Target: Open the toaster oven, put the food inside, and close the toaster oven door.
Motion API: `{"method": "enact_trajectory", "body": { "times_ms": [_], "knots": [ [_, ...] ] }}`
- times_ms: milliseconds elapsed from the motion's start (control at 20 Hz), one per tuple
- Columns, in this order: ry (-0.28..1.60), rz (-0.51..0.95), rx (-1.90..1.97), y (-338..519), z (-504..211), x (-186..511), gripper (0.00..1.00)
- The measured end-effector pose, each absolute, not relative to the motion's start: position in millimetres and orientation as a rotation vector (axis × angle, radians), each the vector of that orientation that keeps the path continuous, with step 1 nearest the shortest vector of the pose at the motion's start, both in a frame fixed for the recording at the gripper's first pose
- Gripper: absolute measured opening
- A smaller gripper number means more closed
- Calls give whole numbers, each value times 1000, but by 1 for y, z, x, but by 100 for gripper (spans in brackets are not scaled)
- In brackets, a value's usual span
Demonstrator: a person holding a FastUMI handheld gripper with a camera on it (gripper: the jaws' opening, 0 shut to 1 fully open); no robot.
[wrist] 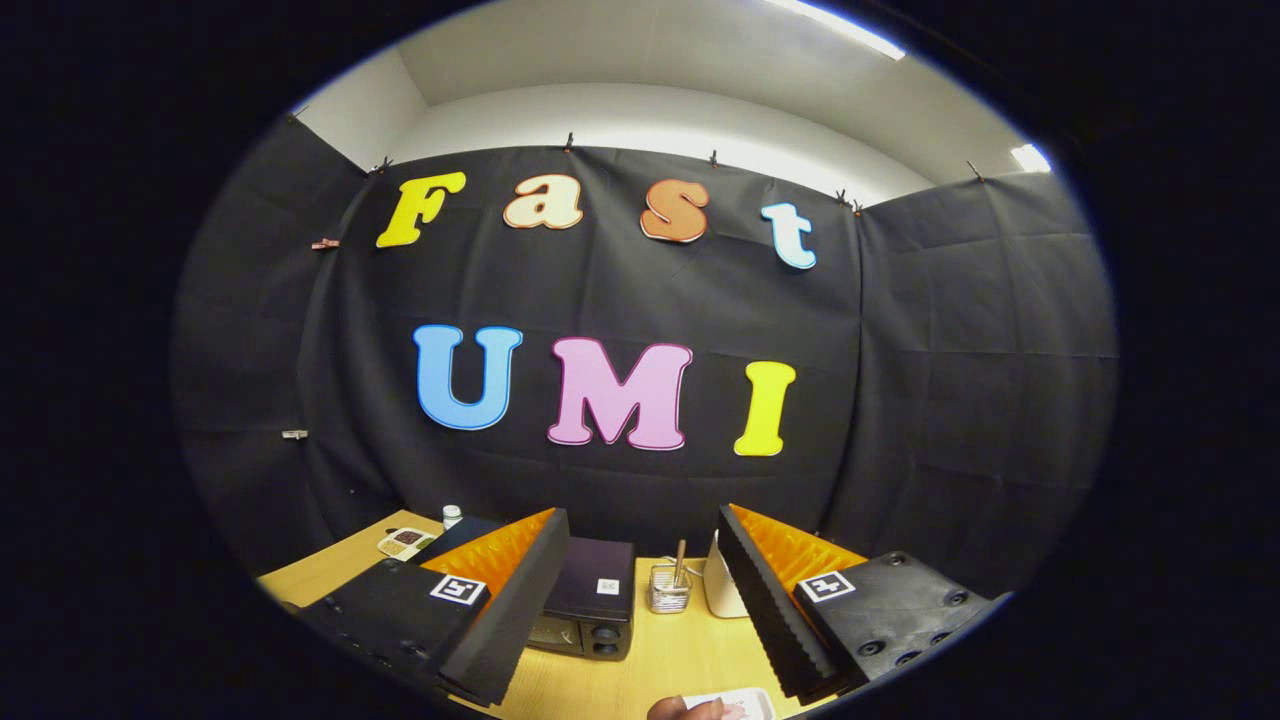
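My gripper [642, 560] is held high above the table, its two fingers wide apart with nothing between them. Below and beyond the fingers a dark toaster oven [590, 600] stands on the wooden table [670, 660], partly behind the left finger; its door looks closed. Close to me, at the table's near edge, a white plate with food [740, 703] shows, with a person's hand [685, 710] touching its left side.
A wire holder with a stick in it [668, 588] stands right of the oven, next to a white container [722, 585]. At the back left sit a tray of snacks [405, 543], a small white bottle [452, 516] and a dark flat object [460, 535].
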State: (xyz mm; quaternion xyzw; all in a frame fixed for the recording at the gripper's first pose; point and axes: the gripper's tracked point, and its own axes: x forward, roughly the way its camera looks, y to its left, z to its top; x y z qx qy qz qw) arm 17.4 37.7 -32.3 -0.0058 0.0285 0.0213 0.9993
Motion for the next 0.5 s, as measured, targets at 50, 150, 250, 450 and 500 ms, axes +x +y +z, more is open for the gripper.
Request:
{"method": "enact_trajectory", "body": {
  "times_ms": [50,150,250,450,500],
  "knots": [
    [72,54,-8,48,-38,21,97],
    [112,90,19,74,-53,27,97],
    [175,120,58,104,-75,33,97],
    [323,151,119,161,-136,47,97],
    [361,153,123,174,-154,52,97]
  ]
}}
